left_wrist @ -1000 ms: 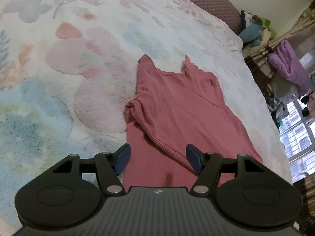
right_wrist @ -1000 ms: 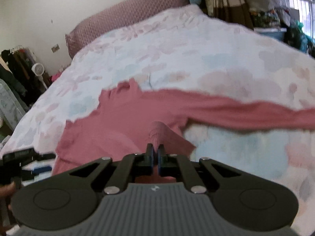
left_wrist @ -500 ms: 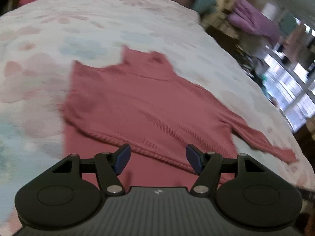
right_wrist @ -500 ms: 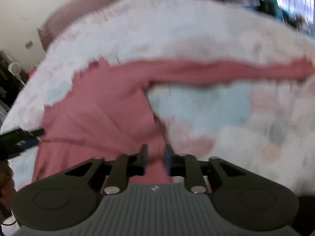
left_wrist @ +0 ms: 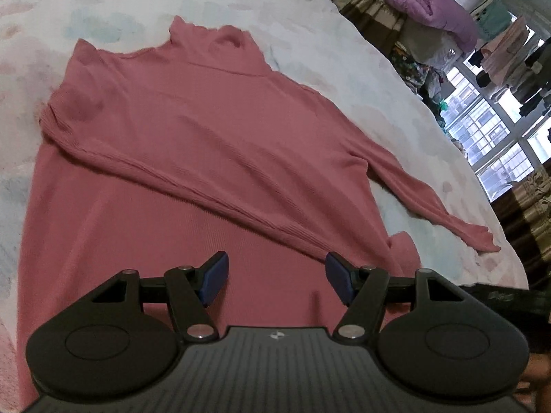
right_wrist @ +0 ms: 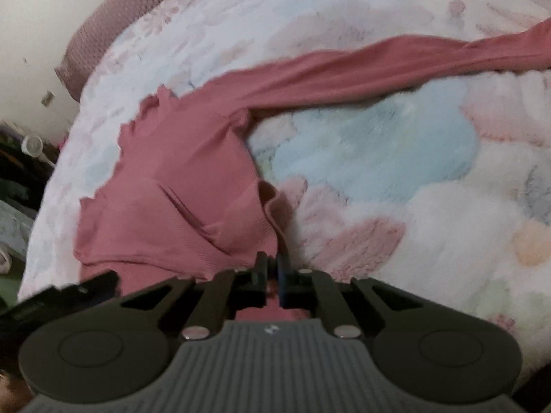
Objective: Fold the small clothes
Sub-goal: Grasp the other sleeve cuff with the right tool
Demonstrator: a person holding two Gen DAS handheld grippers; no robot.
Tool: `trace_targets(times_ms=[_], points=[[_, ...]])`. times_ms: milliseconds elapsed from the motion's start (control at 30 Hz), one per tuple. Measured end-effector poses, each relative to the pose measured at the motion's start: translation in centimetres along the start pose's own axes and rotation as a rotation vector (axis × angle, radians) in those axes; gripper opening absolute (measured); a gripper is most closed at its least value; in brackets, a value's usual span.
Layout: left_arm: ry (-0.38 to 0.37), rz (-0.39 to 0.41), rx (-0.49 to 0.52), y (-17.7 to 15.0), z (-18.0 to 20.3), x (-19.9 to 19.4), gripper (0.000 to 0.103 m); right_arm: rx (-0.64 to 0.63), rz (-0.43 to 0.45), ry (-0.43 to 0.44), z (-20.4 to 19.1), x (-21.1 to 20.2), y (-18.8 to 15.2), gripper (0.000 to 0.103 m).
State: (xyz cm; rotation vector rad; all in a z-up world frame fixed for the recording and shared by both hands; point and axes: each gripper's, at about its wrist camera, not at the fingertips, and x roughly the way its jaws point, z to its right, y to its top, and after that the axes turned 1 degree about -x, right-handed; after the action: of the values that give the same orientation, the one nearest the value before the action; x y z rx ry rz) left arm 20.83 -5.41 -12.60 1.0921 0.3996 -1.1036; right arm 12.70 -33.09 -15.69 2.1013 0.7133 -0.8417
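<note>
Between the right claw's fingers: right claw (right_wrist: 272, 272) is pinched closed on the side edge of the pink long-sleeved top (left_wrist: 193, 144), the fabric bunching into a ridge just ahead of it.
Left claw: left claw (left_wrist: 275, 275) hovers over the lower body of the top with its jaws wide apart, gripping nothing.
Step in hand, as I judge it: carrying the right side panel inward over the body; the far right sleeve (right_wrist: 378, 65) remains to be dealt with.
Doing it well: lift the pinched edge only slightly, keep it taut, and lay it parallel to the opposite side; the free claw could pin the hem so the body does not slide.
Where the top lies: flat on the floral fleece blanket (right_wrist: 396, 158) covering the bed, collar away from the claws.
How the top looks: ribbed knit, high neck, left sleeve (left_wrist: 213, 189) already folded diagonally across the chest, right sleeve stretched straight out.
</note>
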Motion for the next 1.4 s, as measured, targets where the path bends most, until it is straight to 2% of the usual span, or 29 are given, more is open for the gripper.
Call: trace_targets(times_ms=[133, 200, 300, 367, 433, 500, 567, 633, 767, 833, 900, 933, 967, 1067, 1133, 1167, 1267, 1400], points=[[-0.009, 0.013, 0.001, -0.2, 0.0, -0.4, 0.076, 0.036, 0.068, 0.075, -0.3, -4.4, -0.1, 0.0], [-0.013, 0.015, -0.015, -0.3, -0.2, -0.3, 0.076, 0.06, 0.069, 0.097, -0.3, -5.8, -0.8, 0.0], [-0.022, 0.0, -0.015, -0.3, 0.2, 0.1, 0.076, 0.025, -0.012, 0.044, -0.8, -4.7, -2.3, 0.003], [-0.025, -0.01, 0.012, -0.6, 1.0, 0.1, 0.076, -0.016, -0.124, -0.036, -1.2, -2.7, -3.3, 0.006], [-0.021, -0.008, 0.054, -0.8, 1.8, -0.2, 0.076, -0.044, -0.184, -0.057, -1.5, -2.2, -3.8, 0.006], [-0.009, -0.003, 0.078, -0.8, 2.1, -0.3, 0.076, -0.084, -0.137, -0.07, -2.2, -3.2, -3.6, 0.008], [-0.009, -0.003, 0.072, -0.7, 2.1, -0.1, 0.076, -0.136, -0.034, -0.078, -2.8, -4.6, -2.9, 0.013], [-0.006, -0.009, 0.06, -0.6, 2.3, 0.2, 0.076, -0.194, 0.024, -0.083, -3.4, -4.8, -2.2, 0.016], [-0.003, -0.001, 0.077, -0.4, 3.0, 0.4, 0.076, -0.305, 0.057, 0.006, -4.3, -3.3, -1.0, 0.015], [-0.001, -0.002, 0.091, -0.2, 3.2, 0.6, 0.076, -0.341, 0.016, -0.022, -4.2, -1.0, -0.7, 0.015], [0.005, -0.005, 0.107, -0.1, 3.3, 0.6, 0.076, -0.364, -0.088, -0.112, -3.7, 1.6, -0.4, 0.016], [0.008, -0.005, 0.11, -0.1, 3.3, 0.7, 0.076, -0.374, -0.107, -0.149, -3.3, 1.9, -0.3, 0.017], [0.011, -0.006, 0.111, -0.1, 3.2, 0.6, 0.076, -0.369, -0.095, -0.159, -2.9, 1.4, -0.1, 0.024], [0.027, -0.008, 0.093, 0.1, 2.4, 0.7, 0.076, -0.359, -0.011, -0.153, -2.0, -1.7, 1.0, 0.026], [0.031, 0.029, 0.08, 0.4, 1.8, 0.2, 0.076, -0.351, 0.068, -0.133, -0.8, -4.4, 2.3, 0.035], [0.032, 0.045, 0.073, 0.6, 1.5, -0.1, 0.076, -0.333, 0.102, -0.15, 0.3, -5.6, 3.1, 0.039], [0.045, 0.084, 0.061, 1.2, 0.8, -0.5, 0.076, -0.217, 0.191, -0.255, 5.6, -8.4, 6.2, 0.04], [0.082, 0.083, 0.05, 2.7, 0.1, 0.5, 0.076, -0.044, 0.28, -0.394, 13.0, -10.9, 9.3, 0.04]])
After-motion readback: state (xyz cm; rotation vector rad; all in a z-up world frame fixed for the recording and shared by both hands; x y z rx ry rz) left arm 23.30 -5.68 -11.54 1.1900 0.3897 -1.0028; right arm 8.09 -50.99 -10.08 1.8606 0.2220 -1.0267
